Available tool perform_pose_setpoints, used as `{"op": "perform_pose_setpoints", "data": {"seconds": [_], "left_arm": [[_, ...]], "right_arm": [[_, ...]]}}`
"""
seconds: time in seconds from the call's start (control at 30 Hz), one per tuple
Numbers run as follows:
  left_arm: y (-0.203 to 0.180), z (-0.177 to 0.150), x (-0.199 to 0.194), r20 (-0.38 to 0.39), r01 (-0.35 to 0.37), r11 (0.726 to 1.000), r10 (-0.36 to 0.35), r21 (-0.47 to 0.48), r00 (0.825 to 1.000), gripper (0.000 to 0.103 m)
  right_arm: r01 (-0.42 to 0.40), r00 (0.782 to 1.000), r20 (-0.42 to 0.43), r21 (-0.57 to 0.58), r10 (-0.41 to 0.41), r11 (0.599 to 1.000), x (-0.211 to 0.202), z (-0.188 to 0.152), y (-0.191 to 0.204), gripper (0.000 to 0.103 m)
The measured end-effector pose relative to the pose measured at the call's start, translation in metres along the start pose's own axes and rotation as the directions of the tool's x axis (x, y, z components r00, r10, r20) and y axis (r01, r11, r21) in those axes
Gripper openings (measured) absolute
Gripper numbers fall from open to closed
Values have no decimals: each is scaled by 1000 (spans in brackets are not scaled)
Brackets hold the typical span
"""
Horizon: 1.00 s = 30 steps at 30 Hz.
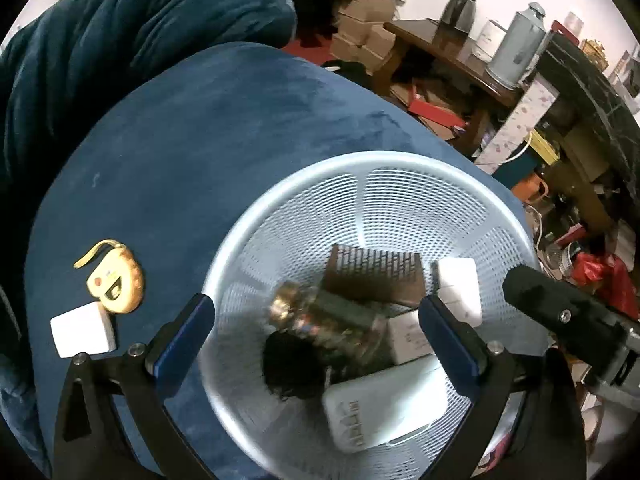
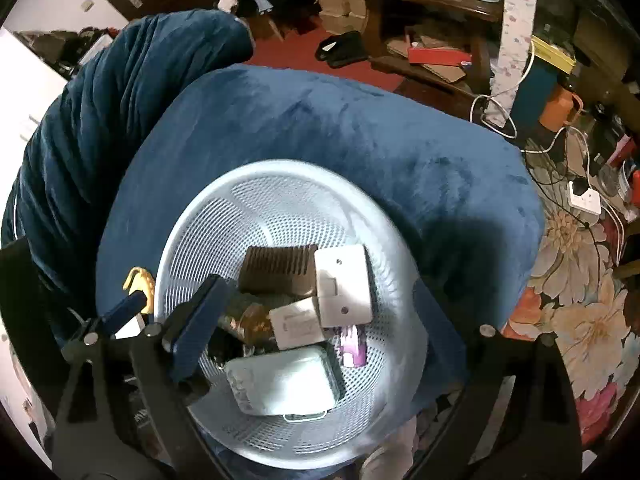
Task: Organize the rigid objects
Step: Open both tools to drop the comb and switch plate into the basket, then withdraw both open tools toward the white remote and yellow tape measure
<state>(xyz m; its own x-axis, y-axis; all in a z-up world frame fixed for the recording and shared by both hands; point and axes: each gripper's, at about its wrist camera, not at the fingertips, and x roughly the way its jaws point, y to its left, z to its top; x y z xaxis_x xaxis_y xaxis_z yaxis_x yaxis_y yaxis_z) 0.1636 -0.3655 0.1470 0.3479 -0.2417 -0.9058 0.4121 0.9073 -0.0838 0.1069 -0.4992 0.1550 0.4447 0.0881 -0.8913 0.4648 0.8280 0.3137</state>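
A pale blue mesh basket (image 1: 400, 168) stands on a blue velvet seat (image 1: 192, 152). It holds a brown comb (image 1: 372, 276), a white wall switch (image 1: 460, 284), a small bottle with a gold cap (image 1: 320, 320), a white box (image 1: 408, 336) and a mint power bank (image 1: 384, 408). My left gripper (image 1: 316, 332) is open above the basket. A yellow tape measure (image 1: 116, 280) and a white charger cube (image 1: 82, 330) lie on the seat to its left. My right gripper (image 2: 320, 340) is open over the same basket (image 2: 280, 176), above the switch (image 2: 344, 284), comb (image 2: 276, 268) and power bank (image 2: 280, 384).
A blue quilted backrest (image 1: 100, 32) rises behind the seat. A wooden table (image 1: 440, 52) with a kettle and thermos stands at the right, with cardboard boxes and clutter under it. A floral cloth (image 2: 580, 300) and a power strip (image 2: 584, 196) lie to the right.
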Motion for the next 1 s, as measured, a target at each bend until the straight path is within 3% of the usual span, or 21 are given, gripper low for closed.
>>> {"op": "perform_pose_setpoints", "data": {"seconds": [0.23,1.0], "left_arm": [[28,-11,-13,4,-37,999,37,-36,999,102],[101,-39,-26,-10,-84,984,83,-155,996,102]], "right_arm": [[37,999,-20,-67,-38,997,4,-8,18,103],[30,995,-85,-247,-53,968,17,-31,87,103]]}}
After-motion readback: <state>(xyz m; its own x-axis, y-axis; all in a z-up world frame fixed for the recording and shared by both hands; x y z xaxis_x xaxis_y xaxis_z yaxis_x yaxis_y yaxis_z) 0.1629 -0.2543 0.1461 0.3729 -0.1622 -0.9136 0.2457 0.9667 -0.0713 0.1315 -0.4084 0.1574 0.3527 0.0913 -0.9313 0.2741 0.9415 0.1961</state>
